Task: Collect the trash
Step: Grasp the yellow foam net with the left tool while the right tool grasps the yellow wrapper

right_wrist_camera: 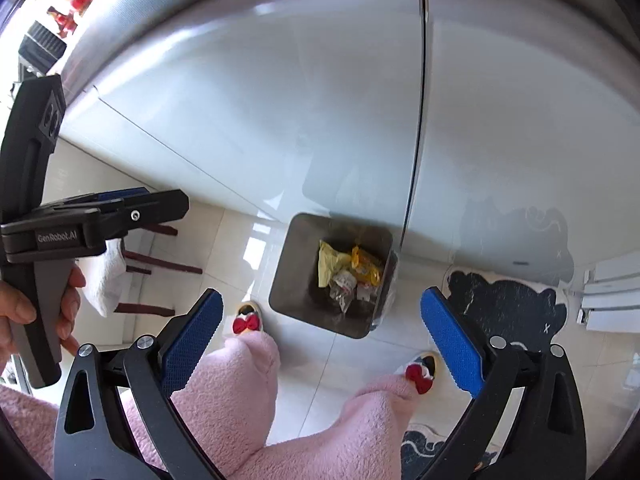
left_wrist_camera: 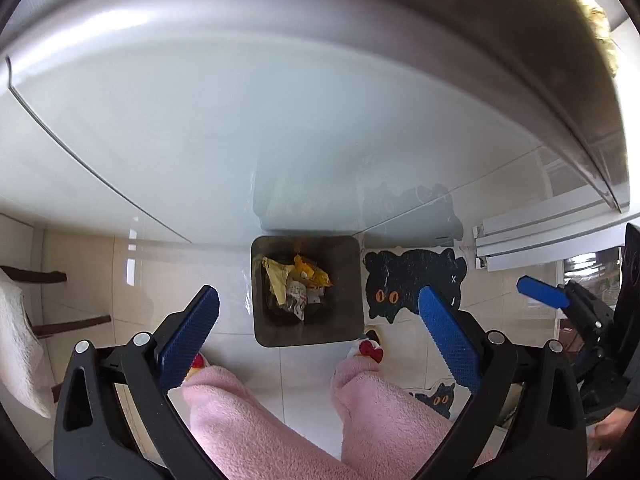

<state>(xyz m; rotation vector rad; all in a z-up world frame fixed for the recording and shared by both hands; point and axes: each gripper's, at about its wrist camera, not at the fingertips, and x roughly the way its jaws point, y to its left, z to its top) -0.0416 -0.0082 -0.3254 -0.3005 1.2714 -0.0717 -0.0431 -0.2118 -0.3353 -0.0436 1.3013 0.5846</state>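
1. Two grippers, both spread wide with nothing between the blue pads: the left gripper point(left_wrist_camera: 318, 334) and the right gripper point(right_wrist_camera: 322, 338) point steeply down above the floor, empty.
2. Nearest below them stand the person's legs in pink fleece trousers point(left_wrist_camera: 248, 420), slippers with red bows point(right_wrist_camera: 418, 374) at the toes.
3. Just past the toes, toward 12 o'clock of the left view, sits the square metal bin point(left_wrist_camera: 352, 292), open-topped, backed against the glossy white cabinet point(left_wrist_camera: 240, 140).
4. The trash point(left_wrist_camera: 296, 286) lies inside it: crumpled yellow wrappers point(right_wrist_camera: 334, 262) and small clear printed packets (all looks loose, nothing tied).
5. Handling, as a judgement: the wrappers should be very light, soft and crinkly, likely slippery film; a pinch on a bunched fold would probably hold better than on a flat sheet. The bin itself looks stiff and smooth-walled, best taken at the rim with a finger either side.
6. At 3 o'clock of the bin a black cat-shaped mat point(left_wrist_camera: 416, 280) lies on the tiles; whether more litter remains outside the bin I cannot tell.
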